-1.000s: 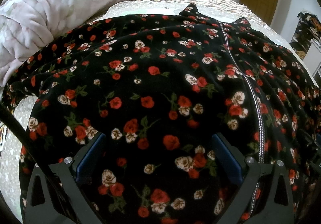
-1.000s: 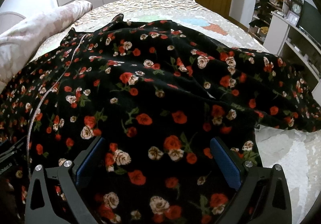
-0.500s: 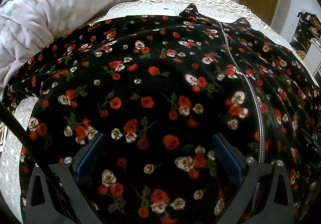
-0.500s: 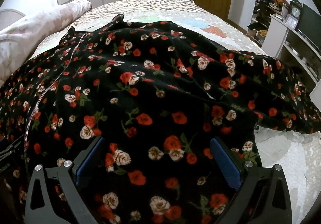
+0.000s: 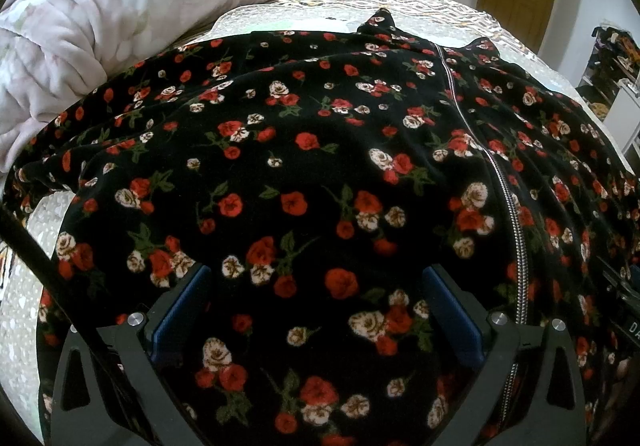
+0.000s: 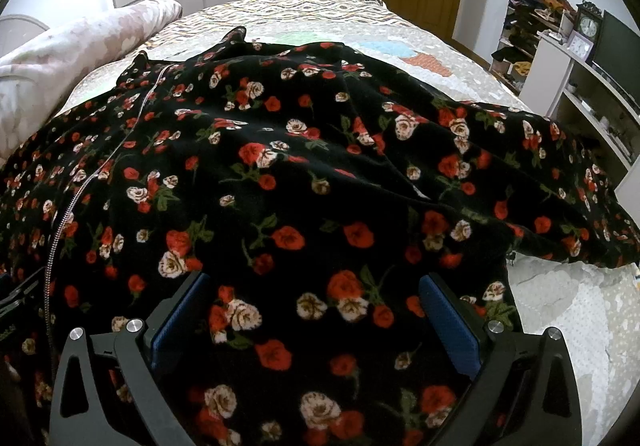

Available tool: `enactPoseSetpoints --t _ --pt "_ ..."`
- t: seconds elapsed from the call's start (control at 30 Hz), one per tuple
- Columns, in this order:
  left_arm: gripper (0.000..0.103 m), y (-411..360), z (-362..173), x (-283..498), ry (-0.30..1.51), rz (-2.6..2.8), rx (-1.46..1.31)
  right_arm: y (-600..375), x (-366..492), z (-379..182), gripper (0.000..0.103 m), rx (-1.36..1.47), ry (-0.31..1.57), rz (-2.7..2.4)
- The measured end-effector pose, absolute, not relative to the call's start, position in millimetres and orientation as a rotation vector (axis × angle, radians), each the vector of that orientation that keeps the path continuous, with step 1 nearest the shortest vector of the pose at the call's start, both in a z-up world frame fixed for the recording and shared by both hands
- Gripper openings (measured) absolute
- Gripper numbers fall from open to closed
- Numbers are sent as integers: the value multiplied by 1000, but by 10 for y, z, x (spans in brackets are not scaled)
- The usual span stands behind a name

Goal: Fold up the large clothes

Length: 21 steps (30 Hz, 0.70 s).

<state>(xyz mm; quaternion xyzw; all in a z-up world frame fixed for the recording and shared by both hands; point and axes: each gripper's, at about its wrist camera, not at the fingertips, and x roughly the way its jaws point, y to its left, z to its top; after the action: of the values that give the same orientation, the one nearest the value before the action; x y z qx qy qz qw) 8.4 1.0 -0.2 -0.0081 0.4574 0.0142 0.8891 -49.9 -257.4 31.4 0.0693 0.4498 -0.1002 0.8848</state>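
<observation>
- The left gripper has its jaws spread wide, blue pads on either side of the near end of the dress, the cloth running between them and nothing pinched.
- The right gripper is the same: jaws apart over the near end of the dress, just to the other side of the zip.
- The dress lies spread flat along the bed, zip up the middle, collar at the far end, one sleeve thrown out to each side.
- A pink quilt is bunched beside the left sleeve.
- It looks a soft, plush, fairly thick cloth, so it should drape, sag under its own weight and bunch, not slide; not fragile.
- Probably best taken at the hem corners or the shoulder seams, clear of the zip.
- A shelf unit with a clock stands beyond the right sleeve.
- At the right edge of the left view a few white letters show on a dark part; too cropped to read. No other writing is seen.
</observation>
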Motion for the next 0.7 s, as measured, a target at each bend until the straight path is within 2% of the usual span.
enactPoseSetpoints --t 0.57,0.6,0.7 --pt "103 38 45 48 933 13 -42 -2571 -503 313 103 150 936 -206" --pt "101 60 75 21 925 5 -53 -2577 -499 318 103 153 935 -204" --pt "82 143 250 -132 902 -25 -73 -2601 -500 320 103 166 933 -198"
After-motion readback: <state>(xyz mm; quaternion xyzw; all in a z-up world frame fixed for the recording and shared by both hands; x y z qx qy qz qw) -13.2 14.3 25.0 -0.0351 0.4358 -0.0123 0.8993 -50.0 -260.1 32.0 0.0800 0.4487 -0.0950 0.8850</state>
